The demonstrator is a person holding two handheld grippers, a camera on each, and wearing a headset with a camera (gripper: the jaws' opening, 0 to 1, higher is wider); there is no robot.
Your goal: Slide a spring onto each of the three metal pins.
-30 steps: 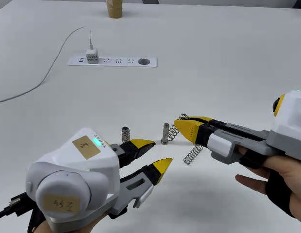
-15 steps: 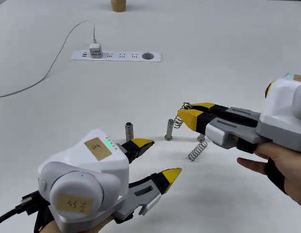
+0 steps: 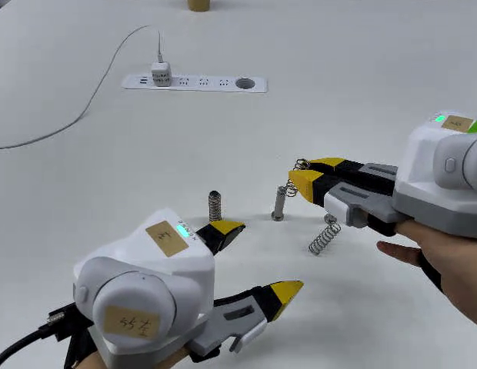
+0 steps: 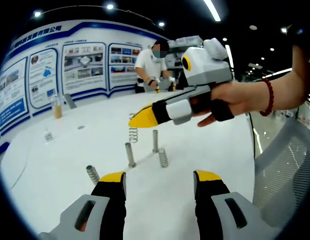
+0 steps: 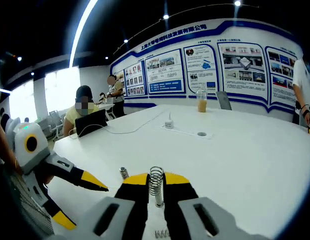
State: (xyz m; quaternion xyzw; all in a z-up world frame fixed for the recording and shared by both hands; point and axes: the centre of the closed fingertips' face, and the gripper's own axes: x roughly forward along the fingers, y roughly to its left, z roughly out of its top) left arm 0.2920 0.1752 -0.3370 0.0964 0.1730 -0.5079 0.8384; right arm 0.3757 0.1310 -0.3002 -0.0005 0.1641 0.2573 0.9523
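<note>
Over the white tabletop (image 3: 338,92), the right tool (image 3: 300,174) grips a coiled steel spring (image 3: 291,188) beside the top of a bare metal pin (image 3: 279,204). Left stands a spring-covered pin (image 3: 215,206); a loose spring (image 3: 324,238) lies right. Nearer, the left tool (image 3: 269,256) gapes open.

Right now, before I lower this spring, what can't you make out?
- Head view: the third pin is mostly hidden behind the right tool.
- Right gripper view: the held spring covers the tip of the bare pin, so their alignment is unclear.
- Right gripper view: the loose spring is cut off by the bottom edge.
</note>
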